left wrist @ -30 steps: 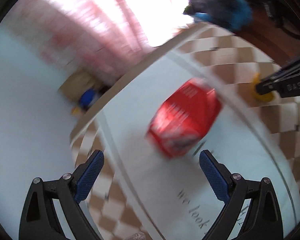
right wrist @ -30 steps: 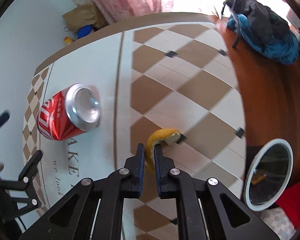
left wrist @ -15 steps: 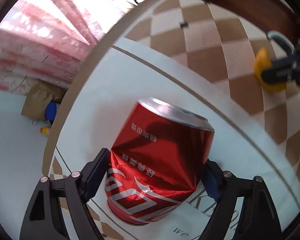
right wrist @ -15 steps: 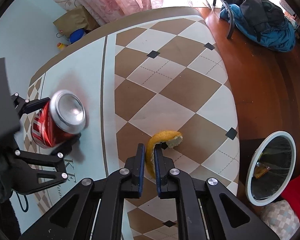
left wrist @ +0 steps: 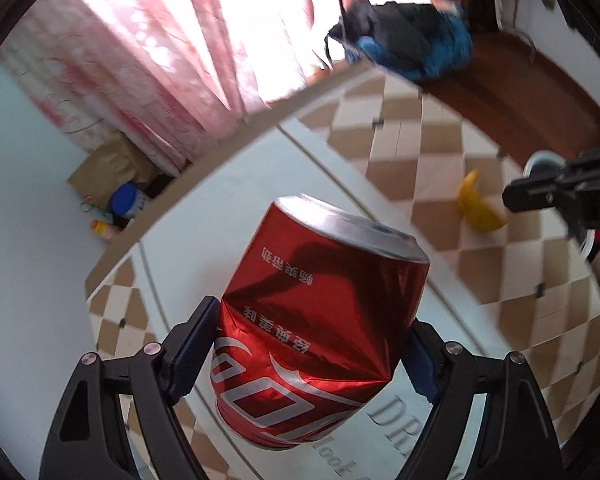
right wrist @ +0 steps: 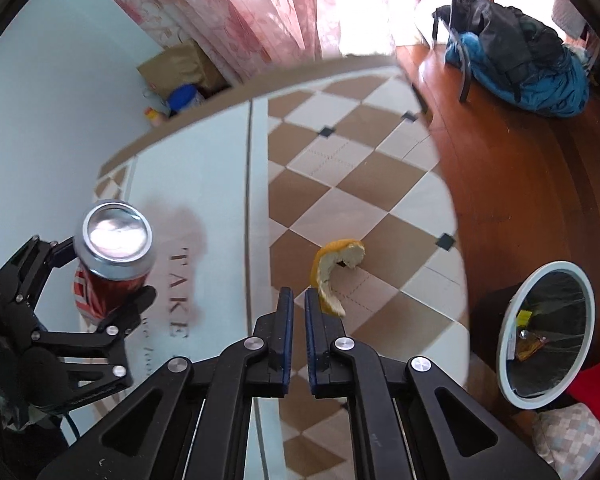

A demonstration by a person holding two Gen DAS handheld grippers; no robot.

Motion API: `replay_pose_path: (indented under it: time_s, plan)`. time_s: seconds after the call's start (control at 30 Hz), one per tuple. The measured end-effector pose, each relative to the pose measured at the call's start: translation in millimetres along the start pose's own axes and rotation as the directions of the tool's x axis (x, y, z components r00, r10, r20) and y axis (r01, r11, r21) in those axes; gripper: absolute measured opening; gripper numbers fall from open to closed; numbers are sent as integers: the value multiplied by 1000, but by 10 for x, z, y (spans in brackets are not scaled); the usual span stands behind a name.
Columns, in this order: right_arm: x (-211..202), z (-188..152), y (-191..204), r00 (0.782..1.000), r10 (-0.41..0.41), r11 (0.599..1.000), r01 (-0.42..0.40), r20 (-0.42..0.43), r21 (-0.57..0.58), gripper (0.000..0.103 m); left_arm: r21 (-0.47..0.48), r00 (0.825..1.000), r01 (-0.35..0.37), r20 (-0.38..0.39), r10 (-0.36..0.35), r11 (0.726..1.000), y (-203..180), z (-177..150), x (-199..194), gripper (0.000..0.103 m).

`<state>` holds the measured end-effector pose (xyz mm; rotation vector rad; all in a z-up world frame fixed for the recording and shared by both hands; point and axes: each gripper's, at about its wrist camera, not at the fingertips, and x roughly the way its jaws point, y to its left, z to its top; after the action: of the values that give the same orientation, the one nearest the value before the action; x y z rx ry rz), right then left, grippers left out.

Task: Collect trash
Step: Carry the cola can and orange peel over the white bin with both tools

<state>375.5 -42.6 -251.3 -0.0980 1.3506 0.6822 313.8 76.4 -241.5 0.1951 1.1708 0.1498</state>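
Observation:
A dented red soda can (left wrist: 320, 312) hangs tilted above the table with my left gripper (left wrist: 312, 320) shut on its lower half. From the right wrist view, the can (right wrist: 112, 248) shows its silver top, held by the left gripper (right wrist: 100, 276) over the pale strip of the tablecloth. A curled orange peel (right wrist: 332, 272) lies on the checkered cloth. My right gripper (right wrist: 296, 296) is shut with nothing between its fingers, and the peel sits just right of its right fingertip. In the left wrist view the peel (left wrist: 480, 208) lies apart from the right gripper (left wrist: 516, 196).
A white-rimmed bin (right wrist: 556, 267) lined with a black bag stands on the wooden floor beyond the table's right edge, with scraps inside. A blue and black backpack (right wrist: 520, 64) lies on the floor farther back. A cardboard box (right wrist: 176, 68) sits by the pink curtain.
My left gripper closed on the can and raised it off the table. The right gripper stayed shut, and the peel now lies beside its right finger rather than at its tips.

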Motion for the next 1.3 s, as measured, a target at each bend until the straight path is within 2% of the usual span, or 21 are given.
replay_pose_path:
  time_s: [0.2,0.4,0.5,0.6,0.73,0.77,0.83,0.87,0.9,0.97,1.03,1.13,1.27,1.3]
  plan:
    - [-685,-282,-183,993,38,999,-42,115,26,5,-111,990,-3,139,19,994,-139,4,-737,82]
    - [-1441,-661,-653,972,36,996,-54,231,73,5,-98,970,44,241,-20,994,-631,141,-1284,82]
    - [-1645,-763,-925,970,31,995,-54,241,89,5,-76,962,66,269,-43,995,-928,238,-1428,82]
    - [-1661,-821,-1087,972,47,992,-73,229,106,6,-119,959,112,274,-76,987,-1048,247,-1443,82]
    - [-1500,-869,-1099,981,66,990,-87,181,112,7,-247,968,138,241,-77,959,-955,81,-1271,82]
    - [-1415,-863,-1061,985,66,991,-84,161,102,12,-286,974,121,221,-58,951,-893,-1,-1196,82]
    - [-1254,-826,-967,989,66,994,-78,133,82,32,-333,981,92,190,-29,938,-825,-117,-1100,82]
    - [-1134,-784,-896,992,64,995,-72,111,69,50,-358,986,53,164,8,932,-765,-203,-1033,82]
    - [-1026,-740,-828,993,64,996,-70,99,58,56,-376,990,7,136,48,927,-692,-286,-954,82]
    - [-781,-633,-642,996,56,998,-58,76,20,56,-406,989,-82,80,125,910,-521,-427,-794,82]
    - [-554,-525,-472,998,34,999,-33,54,-19,56,-424,985,-136,35,167,895,-410,-526,-658,82]
    - [-166,-323,-234,1000,-4,999,5,18,-47,56,-452,970,-227,-30,240,863,-150,-682,-465,82]
    - [337,-75,-73,998,-59,998,58,-24,-25,56,-479,959,-272,-67,275,834,59,-792,-339,82]
    - [418,-39,-58,997,-72,997,72,-28,-22,51,-484,957,-279,-72,280,829,108,-806,-313,82]
